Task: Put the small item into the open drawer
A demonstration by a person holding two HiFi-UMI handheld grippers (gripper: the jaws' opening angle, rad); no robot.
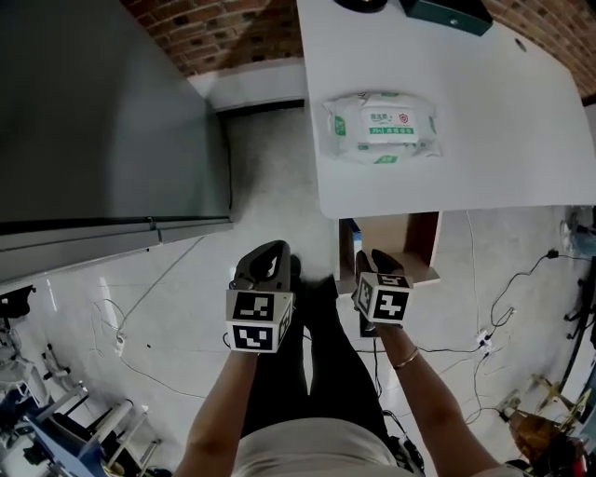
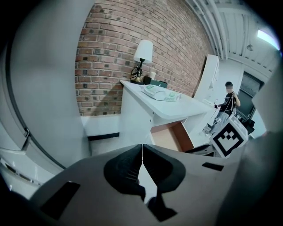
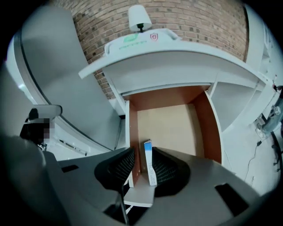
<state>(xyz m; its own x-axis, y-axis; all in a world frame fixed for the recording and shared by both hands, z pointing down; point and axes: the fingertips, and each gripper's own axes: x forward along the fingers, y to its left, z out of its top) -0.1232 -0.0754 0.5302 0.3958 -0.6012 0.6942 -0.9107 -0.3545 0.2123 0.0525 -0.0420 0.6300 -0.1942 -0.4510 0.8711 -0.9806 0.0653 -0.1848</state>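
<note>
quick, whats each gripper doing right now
left gripper: shut, nothing between the jaws.
right gripper: open; a small box stands between the jaws, not clamped.

In the head view, most of the drawer (image 1: 400,235) is hidden beneath the tabletop (image 1: 484,149). A dark object (image 1: 361,5) and a teal box (image 1: 449,13) are cut off by the top edge. The print on the wipes packet (image 1: 382,128) cannot be read. In the right gripper view, the lettering on the small box (image 3: 148,163) is too small to be made out.
</note>
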